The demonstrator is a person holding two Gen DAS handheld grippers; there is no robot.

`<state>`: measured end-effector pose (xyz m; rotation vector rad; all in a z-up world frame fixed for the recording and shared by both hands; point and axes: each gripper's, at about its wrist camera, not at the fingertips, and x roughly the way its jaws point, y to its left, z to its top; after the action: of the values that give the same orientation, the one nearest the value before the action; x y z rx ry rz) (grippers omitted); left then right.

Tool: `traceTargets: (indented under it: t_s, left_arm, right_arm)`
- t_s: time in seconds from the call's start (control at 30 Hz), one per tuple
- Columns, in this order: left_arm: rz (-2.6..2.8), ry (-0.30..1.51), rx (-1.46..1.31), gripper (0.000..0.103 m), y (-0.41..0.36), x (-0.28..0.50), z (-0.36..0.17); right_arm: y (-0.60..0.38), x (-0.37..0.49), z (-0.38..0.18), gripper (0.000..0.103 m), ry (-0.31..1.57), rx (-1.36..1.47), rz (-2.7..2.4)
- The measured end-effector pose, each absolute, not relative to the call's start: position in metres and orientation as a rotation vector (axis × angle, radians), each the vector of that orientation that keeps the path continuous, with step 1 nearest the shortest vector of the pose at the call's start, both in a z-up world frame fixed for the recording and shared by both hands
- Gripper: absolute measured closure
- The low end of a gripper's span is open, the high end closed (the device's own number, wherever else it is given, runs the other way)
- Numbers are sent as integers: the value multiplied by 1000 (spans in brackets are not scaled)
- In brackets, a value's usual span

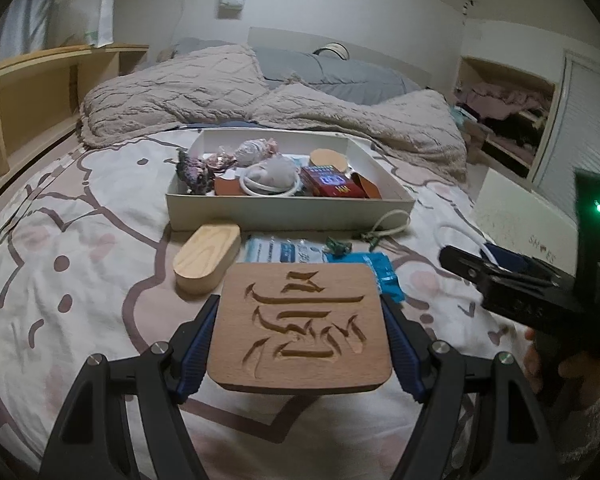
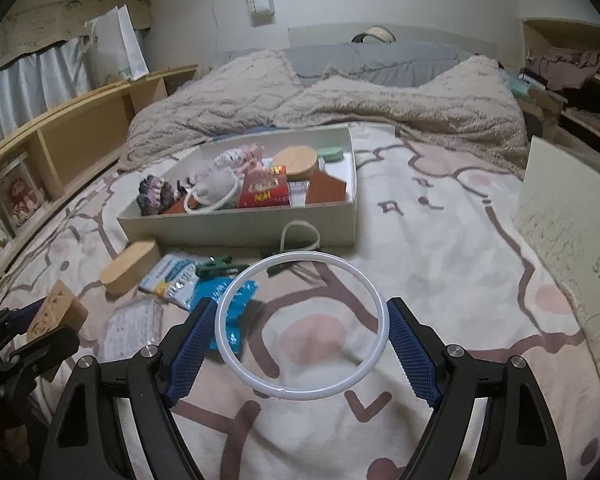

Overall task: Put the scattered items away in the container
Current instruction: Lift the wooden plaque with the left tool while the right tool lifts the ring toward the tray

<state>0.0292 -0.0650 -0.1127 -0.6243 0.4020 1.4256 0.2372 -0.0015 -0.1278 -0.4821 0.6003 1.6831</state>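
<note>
Between the blue-padded fingers of our left gripper [image 1: 300,330] sits a flat, rounded-square wooden plaque with carved characters [image 1: 300,326], pinched by its two side edges and held level above the patterned pink-and-white bedsheet [image 1: 60,280]. We judge it stiff, light and grippy at those edges, so an edge pinch suits it; tilted, it could pivot between the pads.

Our right gripper [image 2: 302,330] holds a thin white plastic ring [image 2: 302,326], its pads pressing the hoop from 9 and 3 o'clock. It looks featherlight, smooth and springy, so we would expect it to bow or pop out if squeezed harder; gentle pressure across the diameter seems right.

At 12 o'clock from both grippers lies the shallow white cardboard box [image 1: 288,214], already part filled with a red packet, a second white ring, a round wooden lid and wrapped bundles. Free room shows mostly toward its right-hand end.

Loose on the sheet in front of the box remain:
- an oval pale-wood case [image 1: 206,258] at 11 o'clock from the plaque, rigid and smooth, best taken across its narrow width
- a white-and-blue tissue packet [image 1: 280,250], soft and crinkly
- a bright blue foil sachet [image 1: 380,274], slippery and thin
- a small green clip [image 1: 338,246]
- a cream cord loop [image 1: 388,224], limp, touching the box wall
</note>
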Motion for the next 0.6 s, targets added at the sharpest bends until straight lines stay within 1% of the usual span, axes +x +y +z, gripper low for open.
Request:
traceTargets:
  t_s: [0.27, 0.4, 0.6]
  left_arm:
    - [1464, 368, -600, 27, -64, 23, -94]
    - [1468, 355, -582, 27, -62, 23, -77]
    - [1452, 331, -540, 27, -62, 18, -42]
  right_arm:
    - [-13, 233, -105, 19, 561, -420, 1719]
    - [-13, 227, -90, 19, 553, -401, 1752]
    - [-11, 220, -53, 18, 556, -362, 1823]
